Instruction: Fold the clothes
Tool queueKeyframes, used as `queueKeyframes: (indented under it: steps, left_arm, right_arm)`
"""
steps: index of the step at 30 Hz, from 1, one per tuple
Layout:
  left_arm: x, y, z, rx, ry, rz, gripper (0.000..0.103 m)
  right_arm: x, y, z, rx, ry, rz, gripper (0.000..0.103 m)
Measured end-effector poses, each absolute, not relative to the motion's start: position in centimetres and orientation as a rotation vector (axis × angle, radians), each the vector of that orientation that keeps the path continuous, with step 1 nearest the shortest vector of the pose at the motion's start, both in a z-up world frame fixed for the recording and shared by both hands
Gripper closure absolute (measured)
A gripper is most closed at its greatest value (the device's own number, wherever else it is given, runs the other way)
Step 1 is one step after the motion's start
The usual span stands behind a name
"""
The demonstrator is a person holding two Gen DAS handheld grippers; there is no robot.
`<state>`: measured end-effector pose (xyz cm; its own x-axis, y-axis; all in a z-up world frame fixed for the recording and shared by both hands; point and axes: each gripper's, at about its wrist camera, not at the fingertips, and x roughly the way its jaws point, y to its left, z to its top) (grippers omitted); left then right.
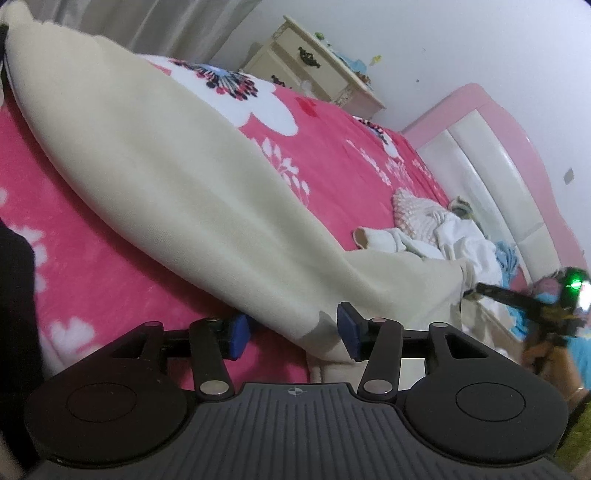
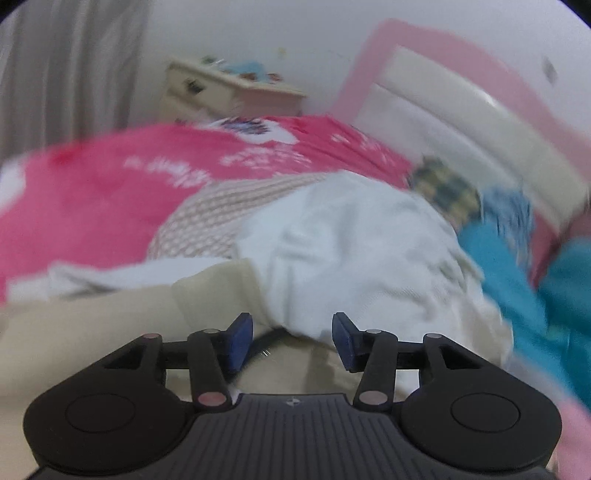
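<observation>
On the far left, a gray curtain [image 1: 147,22] hangs behind the bed. A pink blanket [image 1: 92,266] with white flowers covers the bed, and the cream top [image 1: 166,155] lies across it in a long, smooth band. It looks spread out flat so it can be folded neatly.

The left gripper [image 1: 291,332] sits low at the near end of the cream top. Its two blue pads are wide apart with nothing pinched between them. The cloth edge lies in the gap and looks to touch the right pad, so this may be the spot it means to grab.

Further right stands a cream nightstand [image 1: 314,70] with small things on top — too small to tell what. A heap of clothes [image 1: 443,229] waits near the pink headboard [image 1: 517,155], likely the ones not folded yet.

The right gripper [image 2: 293,341] shows at the right edge of the left view, but there I cannot tell how its fingers stand. Its own view is blurry, yet the blue pads are clearly apart and hold nothing. It hovers over the cream cloth and a white garment [image 2: 351,240], with something blue [image 2: 517,277] beside them.

No words, labels or brand names can be read anywhere.
</observation>
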<state>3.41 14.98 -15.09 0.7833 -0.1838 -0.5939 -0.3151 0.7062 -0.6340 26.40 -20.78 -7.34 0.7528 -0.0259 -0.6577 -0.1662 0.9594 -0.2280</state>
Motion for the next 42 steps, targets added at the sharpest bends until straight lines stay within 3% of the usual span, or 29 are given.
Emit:
queueKeyframes:
  steps: [11, 24, 35, 39, 42]
  left_arm:
    - [-0.2, 12.7, -11.4, -0.736, 0.692, -0.003, 0.053]
    - [-6.6, 9.4, -7.7, -0.522, 0.726, -0.124, 0.047]
    - [-10.6, 8.5, -8.8, -0.425, 0.865, -0.135, 0.047]
    - [-11.7, 8.4, -9.5, -0.412, 0.890, -0.131, 0.047]
    - [-12.0, 8.4, -9.8, -0.398, 0.886, -0.139, 0.047]
  right_arm:
    - [15.5, -31.9, -1.1, 0.401, 0.765, 0.179, 0.049]
    - [-2.3, -31.3, 0.9, 0.375, 0.784, 0.317, 0.045]
    - [-9.2, -26.3, -1.1, 0.372, 0.796, 0.365, 0.045]
    - [-10.4, -24.3, 1.1, 0.414, 0.773, 0.434, 0.045]
    - [-12.1, -21.1, 5.7, 0.295, 0.680, 0.522, 0.045]
